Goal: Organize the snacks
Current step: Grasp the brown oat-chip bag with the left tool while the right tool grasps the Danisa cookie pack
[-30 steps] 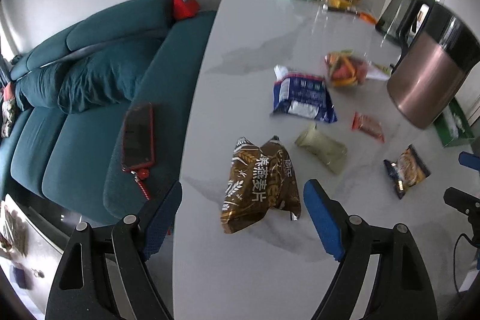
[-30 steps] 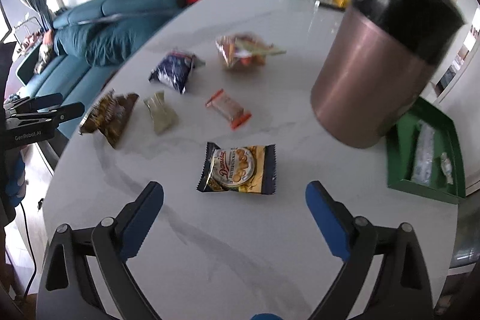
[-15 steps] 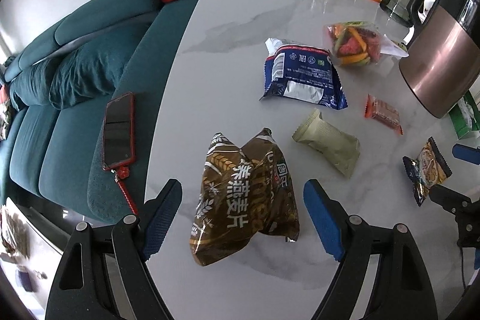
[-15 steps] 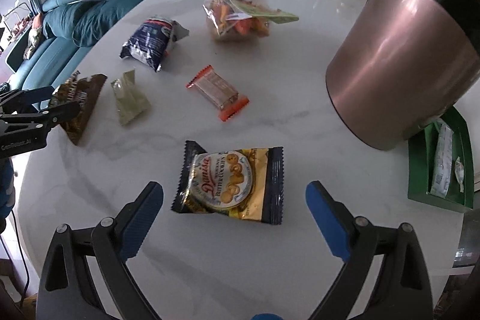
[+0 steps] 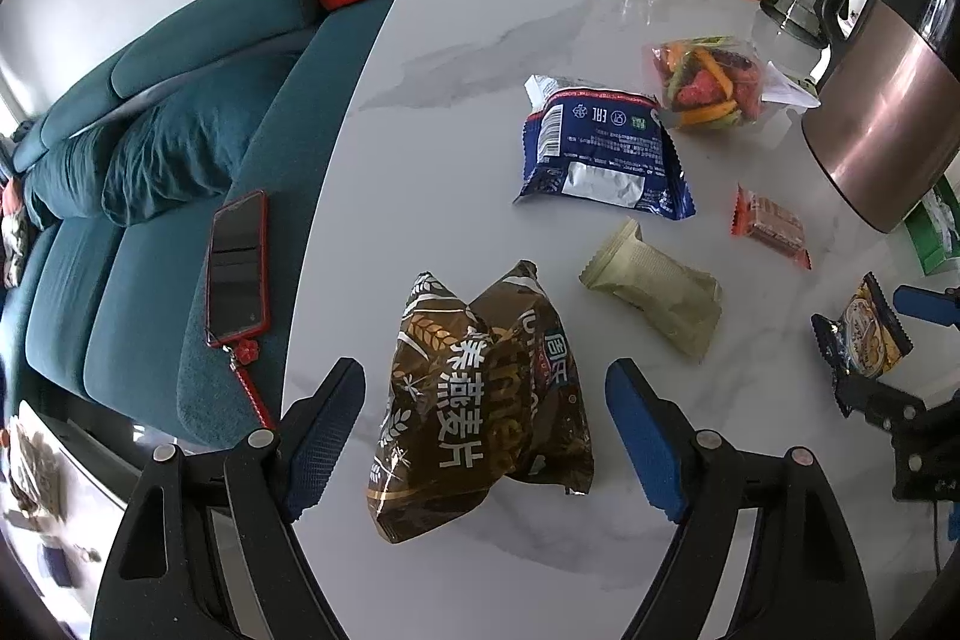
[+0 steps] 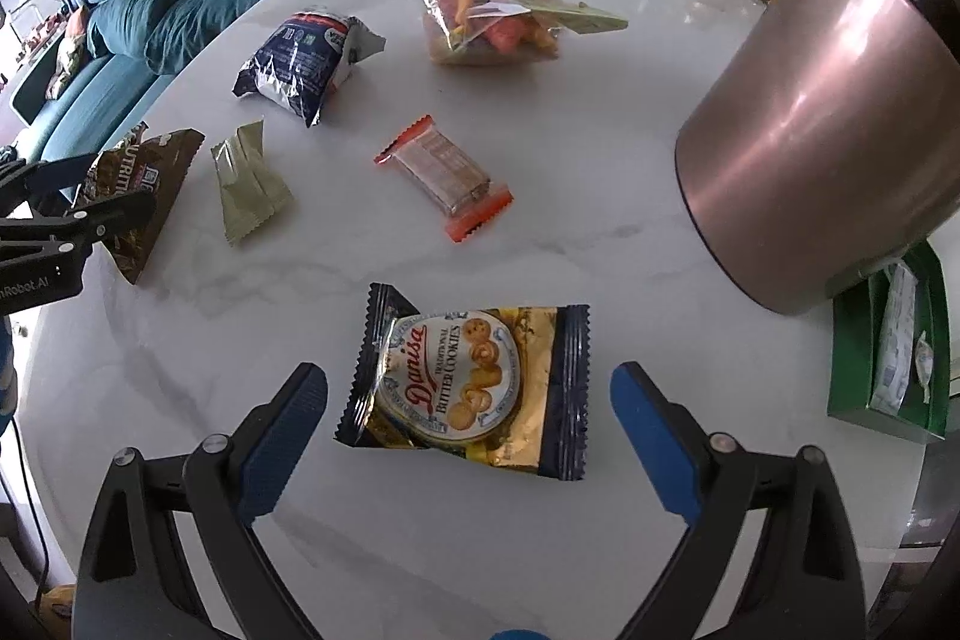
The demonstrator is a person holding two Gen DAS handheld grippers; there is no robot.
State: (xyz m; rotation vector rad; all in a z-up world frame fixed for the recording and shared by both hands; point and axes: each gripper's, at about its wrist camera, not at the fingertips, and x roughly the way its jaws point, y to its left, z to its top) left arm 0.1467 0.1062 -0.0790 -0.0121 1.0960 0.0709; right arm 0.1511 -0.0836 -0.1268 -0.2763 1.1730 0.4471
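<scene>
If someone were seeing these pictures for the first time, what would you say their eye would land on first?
Probably the two packets framed by the open claws: the brown oat-flake bag between the left claw and the Danisa butter cookie packet between the right claw, both lying on the white marble table. Next, the big copper-coloured bin looming at the right edge.

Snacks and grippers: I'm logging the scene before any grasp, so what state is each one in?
Left gripper: open, fingers either side of the oat bag.
Oat bag: crumpled, lying on the table.
Right gripper: open, fingers either side of the cookie pack.
Cookie pack: sealed, flat, label up.
Blue bag: flat, back side up.
Green packet: sealed, flat.
Orange bar: sealed, flat.
</scene>
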